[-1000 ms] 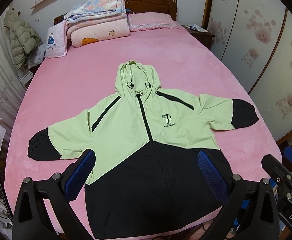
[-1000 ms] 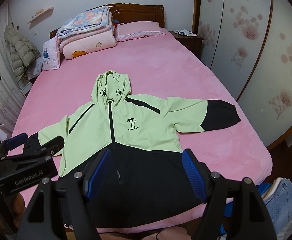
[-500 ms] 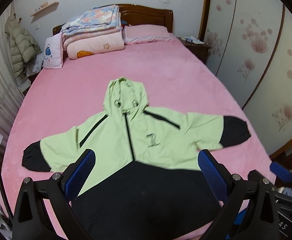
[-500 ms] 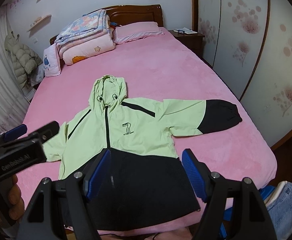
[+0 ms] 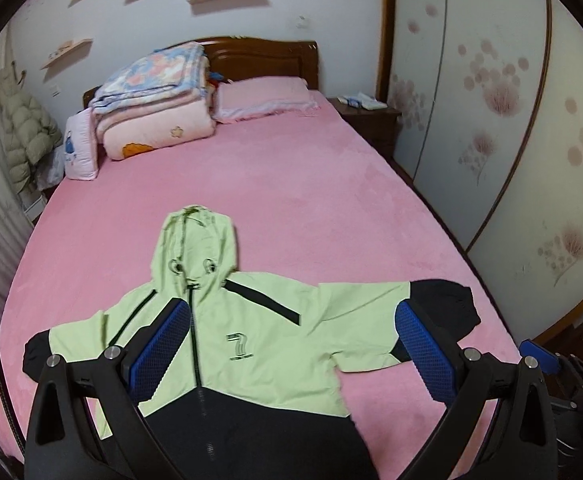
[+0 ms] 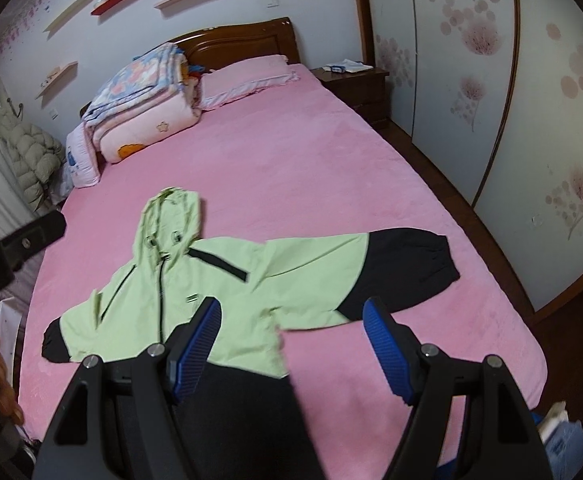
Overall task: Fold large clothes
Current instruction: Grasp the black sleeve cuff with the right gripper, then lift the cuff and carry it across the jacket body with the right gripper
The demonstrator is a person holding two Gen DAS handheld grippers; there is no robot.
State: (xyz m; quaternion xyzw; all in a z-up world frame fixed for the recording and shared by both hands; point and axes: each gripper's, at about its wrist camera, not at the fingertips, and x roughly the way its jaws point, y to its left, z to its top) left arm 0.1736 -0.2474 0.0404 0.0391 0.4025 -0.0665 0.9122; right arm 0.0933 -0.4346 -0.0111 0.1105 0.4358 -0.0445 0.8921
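Note:
A light green and black hooded jacket [image 5: 251, 344] lies flat, front up, on the pink bed [image 5: 291, 184], sleeves spread out to both sides, hood pointing toward the headboard. It also shows in the right wrist view [image 6: 219, 280]. My left gripper [image 5: 291, 344] is open and empty, held above the jacket's chest. My right gripper [image 6: 291, 344] is open and empty, above the jacket's right side by the black-cuffed right sleeve [image 6: 403, 268]. The left gripper's body [image 6: 19, 244] shows at the left edge of the right wrist view.
Folded quilts [image 5: 151, 104] and a pink pillow [image 5: 263, 96] lie at the head of the bed. A wooden nightstand [image 5: 371, 116] and flowered wardrobe doors [image 5: 511, 120] stand on the right. A puffy coat [image 5: 27, 136] hangs on the left.
Both grippers have risen and tilted up, so the jacket sits lower in both views. The right gripper has swung right, toward the right sleeve. Both stay open.

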